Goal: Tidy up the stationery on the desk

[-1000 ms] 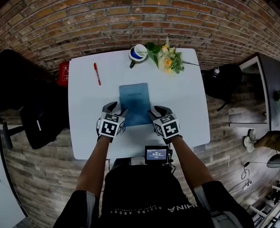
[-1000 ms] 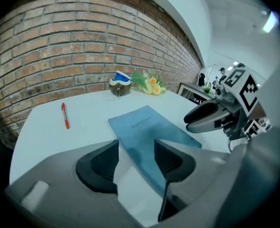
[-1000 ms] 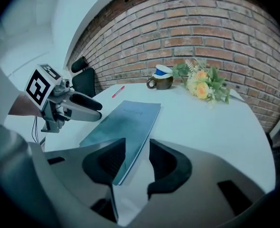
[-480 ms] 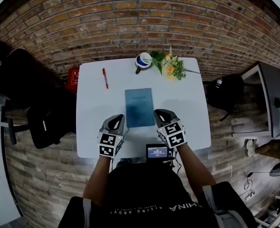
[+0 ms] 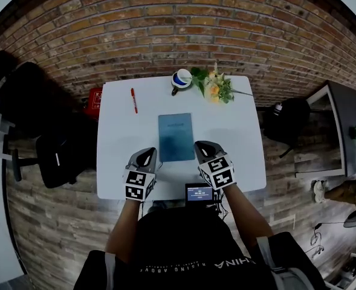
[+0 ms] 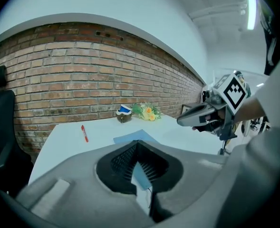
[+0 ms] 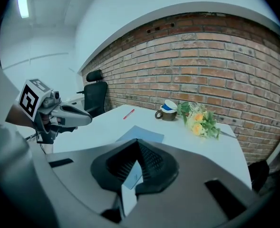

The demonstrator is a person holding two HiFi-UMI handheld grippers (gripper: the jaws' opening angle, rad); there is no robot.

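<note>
A blue notebook (image 5: 176, 137) lies flat in the middle of the white desk (image 5: 238, 138), closed. A red pen (image 5: 133, 99) lies near the far left corner. My left gripper (image 5: 150, 154) hovers just off the notebook's near left corner, and my right gripper (image 5: 200, 147) off its near right corner. Both have just been closing and now stand shut with nothing between the jaws. In the left gripper view the notebook (image 6: 132, 137) and pen (image 6: 84, 133) lie beyond the shut left gripper (image 6: 137, 144). The right gripper view shows the notebook (image 7: 140, 135) past the right gripper (image 7: 137, 144).
A mug (image 5: 181, 78) and a bunch of flowers (image 5: 214, 84) stand at the desk's far edge by the brick wall. A small screen (image 5: 199, 193) sits at the near edge. Black chairs (image 5: 38, 119) and a red object (image 5: 93, 101) are to the left.
Both grippers have drawn back from the notebook's sides toward the near edge, lifted, and shut their jaws. The notebook stays flat on the desk.
</note>
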